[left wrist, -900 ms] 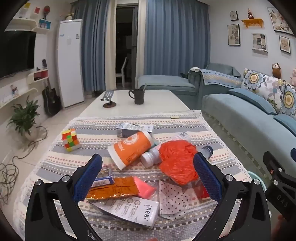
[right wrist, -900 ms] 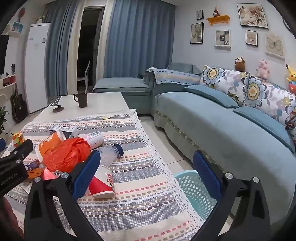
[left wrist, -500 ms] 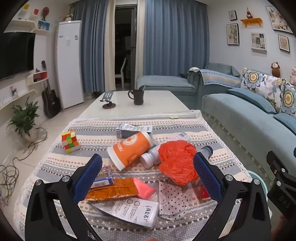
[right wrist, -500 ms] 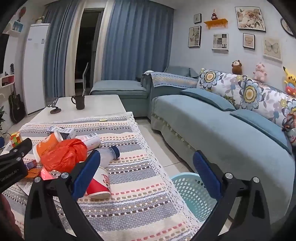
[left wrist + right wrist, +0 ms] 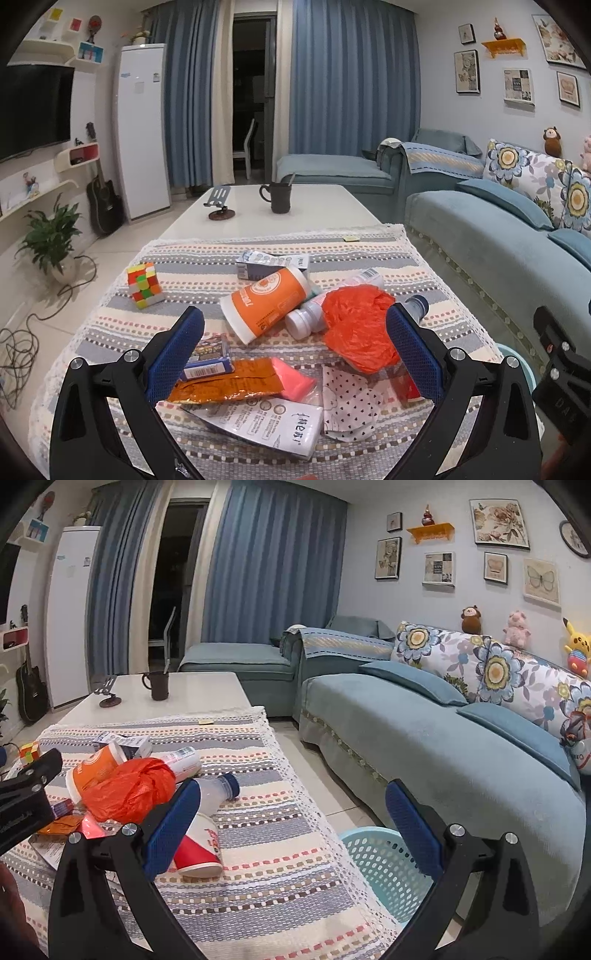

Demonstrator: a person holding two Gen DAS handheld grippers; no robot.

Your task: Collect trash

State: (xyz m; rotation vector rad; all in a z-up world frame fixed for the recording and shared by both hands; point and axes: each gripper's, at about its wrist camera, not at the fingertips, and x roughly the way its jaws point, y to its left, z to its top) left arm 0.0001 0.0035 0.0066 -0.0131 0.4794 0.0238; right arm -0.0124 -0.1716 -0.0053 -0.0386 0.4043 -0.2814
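Note:
Trash lies on the striped tablecloth point(image 5: 192, 291): an orange cup point(image 5: 264, 304) on its side, a crumpled orange plastic bag point(image 5: 356, 325), a small white bottle point(image 5: 303, 319), an orange wrapper point(image 5: 229, 380), a white printed packet point(image 5: 273, 421) and a polka-dot wrapper point(image 5: 349, 402). My left gripper point(image 5: 295, 352) is open and empty, above the near pile. My right gripper point(image 5: 291, 829) is open and empty over the table's right edge. A red-and-white cup point(image 5: 197, 847) lies by its left finger. A clear bottle point(image 5: 218, 792) lies beyond. A light blue basket point(image 5: 384, 867) stands on the floor below.
A Rubik's cube point(image 5: 144, 284) and a small blue box point(image 5: 208, 363) sit at the left of the cloth. A dark mug point(image 5: 279, 197) and a phone stand point(image 5: 219, 205) are on the far white table. A blue sofa point(image 5: 443, 746) runs along the right.
Both grippers have drifted slightly, and the views shifted a little. Nothing was grasped or moved on the table.

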